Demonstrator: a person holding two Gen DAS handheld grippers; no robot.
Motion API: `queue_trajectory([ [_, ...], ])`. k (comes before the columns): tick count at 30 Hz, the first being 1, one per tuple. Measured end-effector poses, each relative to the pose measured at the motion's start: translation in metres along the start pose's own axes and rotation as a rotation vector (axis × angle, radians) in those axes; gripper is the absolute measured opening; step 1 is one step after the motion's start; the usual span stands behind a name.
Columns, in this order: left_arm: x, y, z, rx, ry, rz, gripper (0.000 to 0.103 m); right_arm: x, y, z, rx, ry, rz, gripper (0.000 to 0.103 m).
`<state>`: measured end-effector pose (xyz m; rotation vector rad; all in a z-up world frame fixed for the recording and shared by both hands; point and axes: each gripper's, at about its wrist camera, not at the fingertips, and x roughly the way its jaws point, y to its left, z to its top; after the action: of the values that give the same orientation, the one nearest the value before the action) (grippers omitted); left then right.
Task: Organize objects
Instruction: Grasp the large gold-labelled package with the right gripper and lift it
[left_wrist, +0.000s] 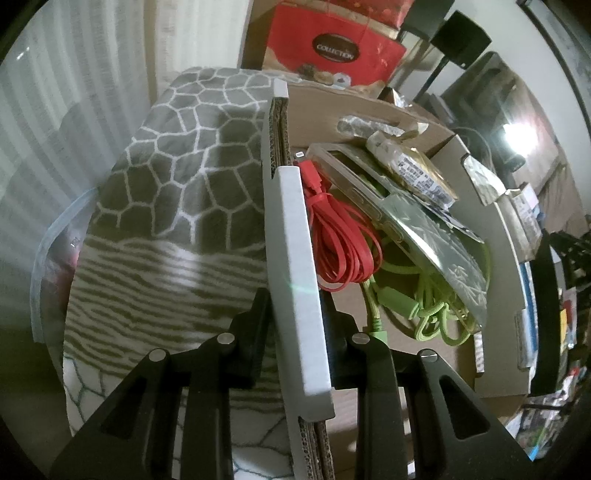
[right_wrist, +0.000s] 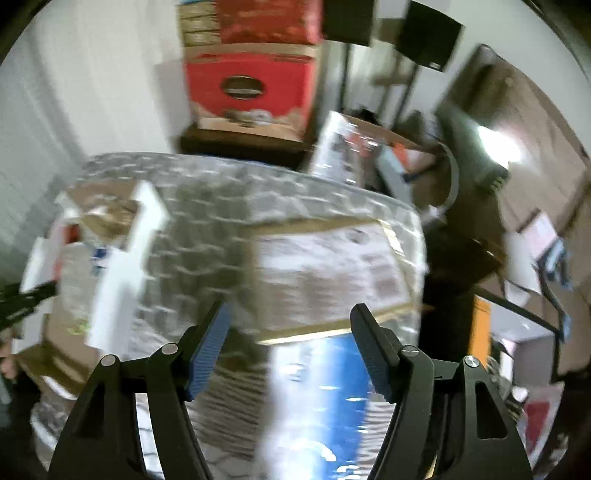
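My left gripper is shut on the near white-edged wall of a cardboard box, one finger outside and one inside. Inside the box lie a coiled red flat cable, a green cord, a clear phone case, a patterned silver case and a labelled packet. The box rests on a grey-and-white patterned blanket. My right gripper is open and empty above a blurred bubble-wrap bag holding a printed sheet and a blue item.
A red "Collection" box sits behind on a dark stand, also in the right wrist view. The cardboard box with white edges is at the left of the right wrist view. Clutter and papers fill the right side. A curtain hangs left.
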<state>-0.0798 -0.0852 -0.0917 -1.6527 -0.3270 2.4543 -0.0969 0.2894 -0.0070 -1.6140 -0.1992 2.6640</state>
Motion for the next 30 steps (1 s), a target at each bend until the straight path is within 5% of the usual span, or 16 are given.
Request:
queue_trajectory([
  [2,0.0,0.0,0.0,0.003,0.001,0.001,0.023,0.007,-0.012,-0.002,0.03,0.007,-0.024,0.079],
  [14,0.002,0.0,0.001,0.008,0.005,0.004,0.023,0.048,-0.08,0.011,0.262,0.03,-0.002,0.079],
  [23,0.003,-0.001,0.0,0.014,0.006,-0.002,0.023,0.084,-0.098,0.019,0.329,0.074,0.166,0.079],
  [27,0.003,-0.002,0.0,0.015,0.006,0.0,0.023,0.084,-0.094,0.017,0.327,0.06,0.201,0.062],
  [30,0.003,-0.002,0.0,0.013,0.006,-0.001,0.023,0.076,-0.094,0.016,0.318,0.041,0.179,0.038],
])
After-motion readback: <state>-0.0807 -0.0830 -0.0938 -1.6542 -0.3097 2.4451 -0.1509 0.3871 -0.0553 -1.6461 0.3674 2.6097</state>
